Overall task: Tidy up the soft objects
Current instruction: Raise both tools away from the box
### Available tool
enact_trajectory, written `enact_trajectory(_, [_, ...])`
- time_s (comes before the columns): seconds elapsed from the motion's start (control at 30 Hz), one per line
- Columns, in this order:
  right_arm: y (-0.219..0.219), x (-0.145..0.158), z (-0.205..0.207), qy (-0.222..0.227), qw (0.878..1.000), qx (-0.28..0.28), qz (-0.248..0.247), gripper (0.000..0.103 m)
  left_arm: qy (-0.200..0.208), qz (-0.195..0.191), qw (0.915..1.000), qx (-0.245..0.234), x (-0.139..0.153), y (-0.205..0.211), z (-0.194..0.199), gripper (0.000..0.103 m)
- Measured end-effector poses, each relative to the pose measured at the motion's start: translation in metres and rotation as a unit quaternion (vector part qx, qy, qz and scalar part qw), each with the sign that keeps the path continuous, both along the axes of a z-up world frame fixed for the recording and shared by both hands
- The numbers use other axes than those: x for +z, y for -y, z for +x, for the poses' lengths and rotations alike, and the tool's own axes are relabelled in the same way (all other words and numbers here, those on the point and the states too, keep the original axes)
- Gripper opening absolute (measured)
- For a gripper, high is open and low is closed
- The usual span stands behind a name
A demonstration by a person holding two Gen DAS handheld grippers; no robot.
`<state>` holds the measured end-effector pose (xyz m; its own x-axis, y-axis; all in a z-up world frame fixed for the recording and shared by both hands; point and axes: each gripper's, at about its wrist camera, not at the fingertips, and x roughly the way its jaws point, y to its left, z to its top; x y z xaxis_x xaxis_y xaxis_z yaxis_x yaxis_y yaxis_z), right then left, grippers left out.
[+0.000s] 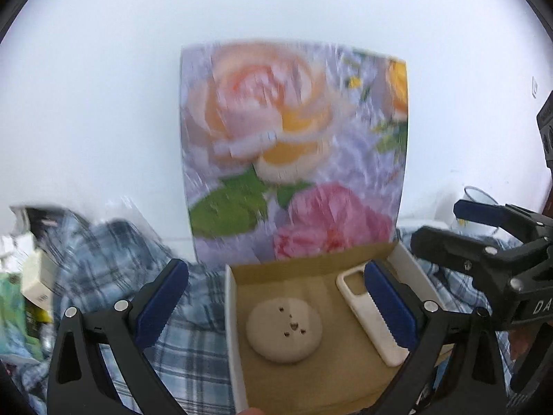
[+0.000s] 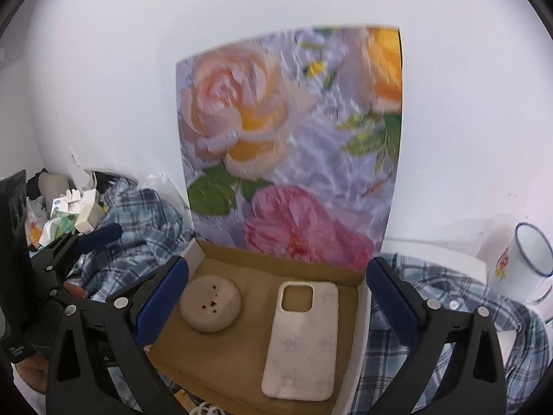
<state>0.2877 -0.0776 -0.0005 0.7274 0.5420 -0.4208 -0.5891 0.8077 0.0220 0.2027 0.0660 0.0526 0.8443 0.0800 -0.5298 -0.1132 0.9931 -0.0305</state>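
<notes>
Here phone case (image 2: 300, 339) in box (image 2: 352, 349), between open right claw (image 2: 278, 297) fingers.

- One cardboard box (image 2: 359, 297), lid up, and that lid carries one floral print (image 2: 293, 138).
- Inside it: one round beige pad (image 2: 211, 307) and one pale phone case (image 2: 304, 339), so two items in there.
- One blue plaid cloth (image 2: 449, 314) spread under it all.
- One enamel mug (image 2: 518, 266) off to the right.
- One heap of small cartons (image 2: 72, 211) on the left, too jumbled to count.
</notes>
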Motion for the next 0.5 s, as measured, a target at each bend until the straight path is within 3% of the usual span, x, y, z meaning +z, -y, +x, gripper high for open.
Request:
enact_trajectory(0.17, [0.004, 0.021, -0.022, 0.029, 1.000, 0.006, 0.008, 0.102, 0.031, 0.017, 0.9994, 0.001, 0.029, 0.005, -0.017, 0.103])
enact_trajectory(0.5, [0.017, 0.065, -0.071, 0.092, 0.996, 0.012, 0.014, 0.102, 0.066, 0.002, 0.9978, -0.012, 0.076, 0.012, -0.048, 0.103])
